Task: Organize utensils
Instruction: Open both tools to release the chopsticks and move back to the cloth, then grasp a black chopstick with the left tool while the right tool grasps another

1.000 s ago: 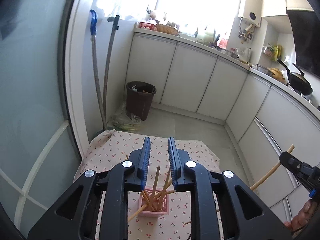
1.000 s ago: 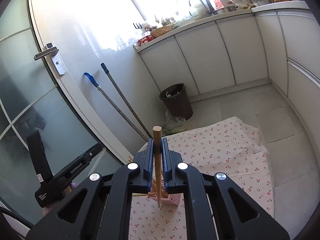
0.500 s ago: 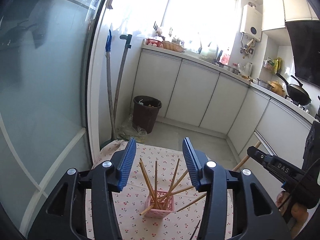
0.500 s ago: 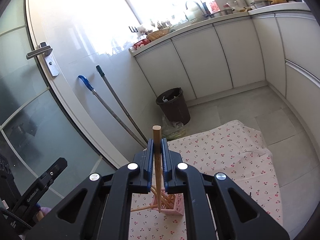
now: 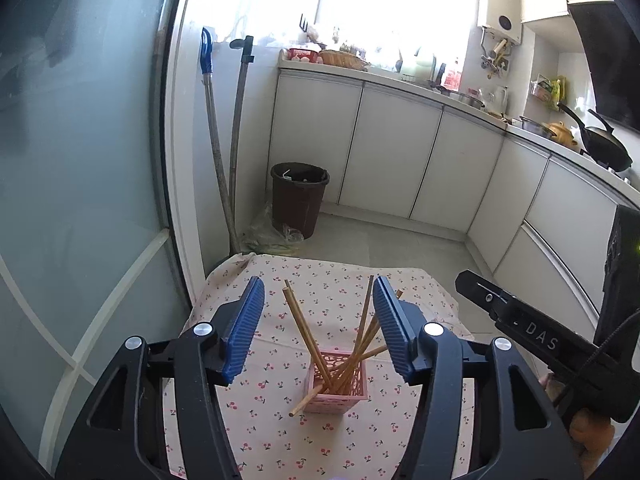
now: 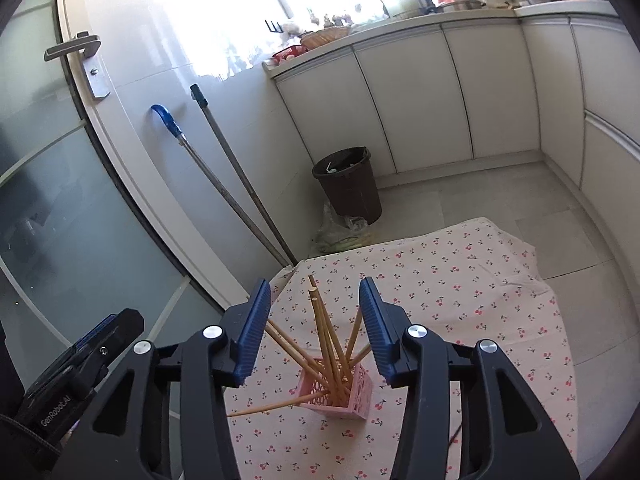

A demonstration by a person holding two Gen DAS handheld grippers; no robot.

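While both grippers hang above the table w/ nothing in them, the layout reads like this:

Left gripper (image 5: 318,322): fingers spread wide, released, holding nothing.
Right gripper (image 6: 314,326): fingers spread wide too, empty.
Chopsticks (image 6: 326,344): standing bunched in the pink basket (image 6: 354,400), tops fanned out in several directions; one pokes out through the basket's side near the bottom, lying almost flat toward the left.
Basket position: on the cherry-print tablecloth (image 6: 460,288), below and ahead of both finger pairs; seen between the fingers in both wrist views.
Long axis: mostly upright, tilted off vertical; the stray stick (image 5: 306,402) is the exception, close to horizontal.
Nearer hand: can't tell for sure; basket sits about centred under each. Stray stick's free end points to the left side, so left gripper prob. has the easier line.
Task state (judgement): no loose sticks visible on the cloth, so prob. near done; only the stray one might want straightening.
Next move needs: approach from above, fingers across the stick, not along it.
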